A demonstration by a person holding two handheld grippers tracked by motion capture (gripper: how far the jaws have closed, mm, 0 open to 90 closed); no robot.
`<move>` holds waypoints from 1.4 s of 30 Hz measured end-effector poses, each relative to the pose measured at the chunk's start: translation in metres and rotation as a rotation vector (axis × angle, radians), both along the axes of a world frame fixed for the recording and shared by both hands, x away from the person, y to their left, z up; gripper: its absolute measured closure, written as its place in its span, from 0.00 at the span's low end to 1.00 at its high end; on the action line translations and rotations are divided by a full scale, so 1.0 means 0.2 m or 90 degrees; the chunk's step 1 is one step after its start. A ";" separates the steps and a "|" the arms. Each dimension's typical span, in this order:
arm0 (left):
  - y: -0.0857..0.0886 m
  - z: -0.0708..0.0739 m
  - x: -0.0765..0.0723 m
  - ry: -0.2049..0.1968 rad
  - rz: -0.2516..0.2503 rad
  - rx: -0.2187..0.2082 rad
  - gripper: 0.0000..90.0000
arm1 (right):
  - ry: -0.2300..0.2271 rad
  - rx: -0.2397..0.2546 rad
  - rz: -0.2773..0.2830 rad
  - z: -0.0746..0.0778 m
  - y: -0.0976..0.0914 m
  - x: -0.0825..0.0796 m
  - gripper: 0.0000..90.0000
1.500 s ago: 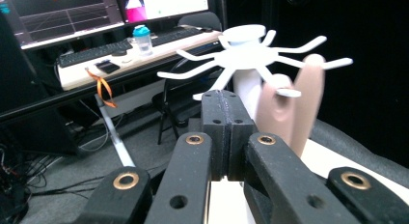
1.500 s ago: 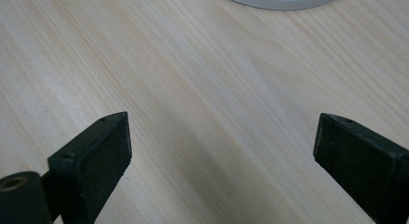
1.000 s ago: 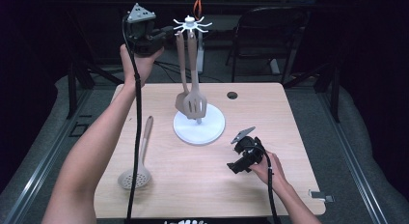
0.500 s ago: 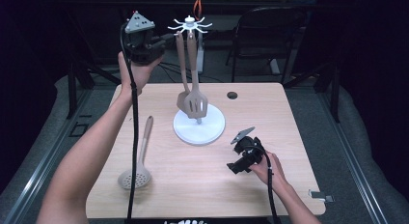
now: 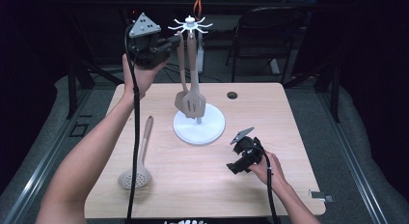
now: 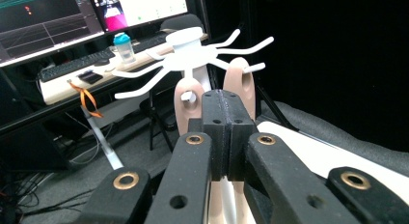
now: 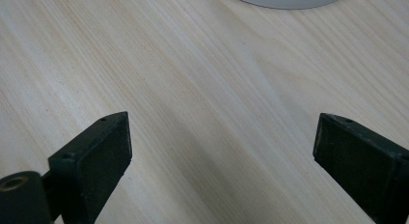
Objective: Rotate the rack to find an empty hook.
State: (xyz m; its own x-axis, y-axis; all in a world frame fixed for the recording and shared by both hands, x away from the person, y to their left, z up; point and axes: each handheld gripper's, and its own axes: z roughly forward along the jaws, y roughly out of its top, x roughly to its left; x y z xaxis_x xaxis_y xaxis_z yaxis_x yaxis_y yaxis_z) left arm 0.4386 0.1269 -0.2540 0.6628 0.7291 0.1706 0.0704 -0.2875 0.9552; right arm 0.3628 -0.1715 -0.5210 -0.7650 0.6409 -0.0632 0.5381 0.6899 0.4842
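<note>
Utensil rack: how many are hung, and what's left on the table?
Done: two utensils, a slotted spatula and a plain spatula, hang from the white rack. In hand: nothing; the left gripper is shut and empty beside the rack's hooks, and the right gripper rests open near the rack's base. Left: the skimmer lies on the table.

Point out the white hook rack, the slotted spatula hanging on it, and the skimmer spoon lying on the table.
white hook rack (image 5: 198, 129): high view, round base.
slotted spatula (image 5: 195, 105): high view, blade.
skimmer spoon (image 5: 135, 178): high view, perforated bowl.
</note>
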 end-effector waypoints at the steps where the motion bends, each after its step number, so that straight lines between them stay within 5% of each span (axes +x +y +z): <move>1: 0.00 0.00 0.00 -0.001 0.002 -0.003 1.00 | -0.001 0.000 0.000 0.00 0.00 0.00 0.07; 4: 0.00 0.00 0.02 0.003 0.011 -0.006 1.00 | -0.009 0.021 -0.009 -0.01 0.00 -0.01 0.07; 42: 0.03 0.01 0.09 0.003 0.053 0.004 1.00 | -0.005 0.018 -0.007 -0.02 0.00 0.00 0.07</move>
State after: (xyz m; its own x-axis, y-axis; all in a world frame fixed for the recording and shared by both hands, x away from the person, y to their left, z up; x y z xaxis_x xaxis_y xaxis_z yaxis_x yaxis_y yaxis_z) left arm 0.4571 0.1335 -0.2524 0.6014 0.7803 0.1717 0.0993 -0.2863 0.9530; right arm 0.3620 -0.1708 -0.5240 -0.7573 0.6510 -0.0509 0.5416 0.6697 0.5081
